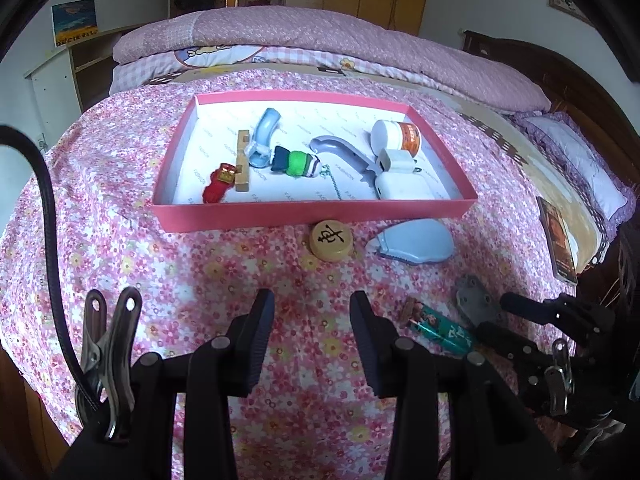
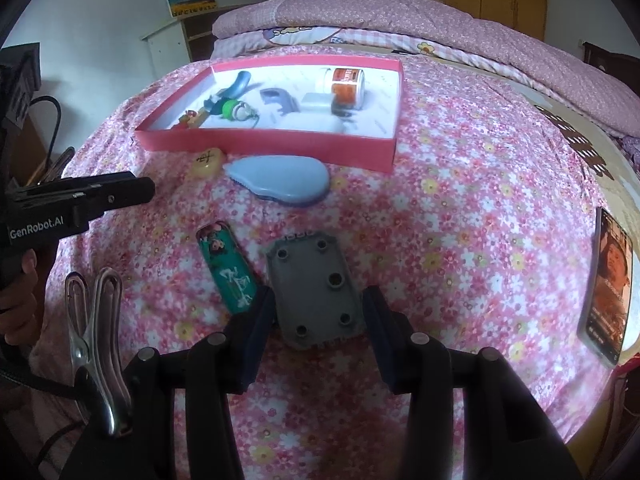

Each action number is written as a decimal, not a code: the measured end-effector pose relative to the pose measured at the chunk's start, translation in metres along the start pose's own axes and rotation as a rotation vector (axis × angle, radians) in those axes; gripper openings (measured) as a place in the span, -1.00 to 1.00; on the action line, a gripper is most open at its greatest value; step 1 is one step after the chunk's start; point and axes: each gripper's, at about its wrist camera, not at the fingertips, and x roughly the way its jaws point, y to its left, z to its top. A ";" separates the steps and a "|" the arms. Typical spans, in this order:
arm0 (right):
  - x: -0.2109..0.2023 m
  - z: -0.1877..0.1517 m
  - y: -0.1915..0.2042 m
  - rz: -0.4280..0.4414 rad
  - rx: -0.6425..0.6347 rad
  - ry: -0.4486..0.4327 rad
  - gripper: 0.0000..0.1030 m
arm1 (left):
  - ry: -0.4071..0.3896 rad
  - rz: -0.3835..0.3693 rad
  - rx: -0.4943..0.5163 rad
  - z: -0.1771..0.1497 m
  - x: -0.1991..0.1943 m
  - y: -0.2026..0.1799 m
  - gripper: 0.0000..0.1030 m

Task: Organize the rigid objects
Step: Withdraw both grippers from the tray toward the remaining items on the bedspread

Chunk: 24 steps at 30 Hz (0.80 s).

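Observation:
A pink tray (image 1: pixel 312 210) (image 2: pixel 256 142) lies on the flowered bedspread and holds several small items, among them a white jar (image 1: pixel 396 136) and a green toy (image 1: pixel 298 162). In front of it lie a round wooden chess piece (image 1: pixel 331 240) (image 2: pixel 206 162) and a light blue case (image 1: pixel 416 240) (image 2: pixel 280 180). Nearer lie a green lighter (image 2: pixel 227 268) (image 1: pixel 440 326) and a grey metal plate (image 2: pixel 316 290) (image 1: pixel 474 300). My left gripper (image 1: pixel 312 320) is open and empty over the bedspread. My right gripper (image 2: pixel 318 312) is open, its fingers on either side of the grey plate.
A phone (image 2: pixel 608 284) (image 1: pixel 558 236) lies at the bed's right edge. A folded pink quilt (image 1: pixel 320 40) lies behind the tray. A pillow (image 1: pixel 576 160) is at the right. Shelves and a wardrobe stand beyond the bed.

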 end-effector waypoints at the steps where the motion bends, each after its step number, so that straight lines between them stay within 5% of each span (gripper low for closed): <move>1: 0.001 0.000 0.000 0.002 -0.002 -0.001 -0.07 | 0.003 0.000 0.001 0.000 0.001 -0.001 -0.20; 24: 0.011 -0.001 0.001 -0.008 -0.088 0.003 0.06 | -0.006 0.032 0.082 0.023 0.045 -0.021 -0.20</move>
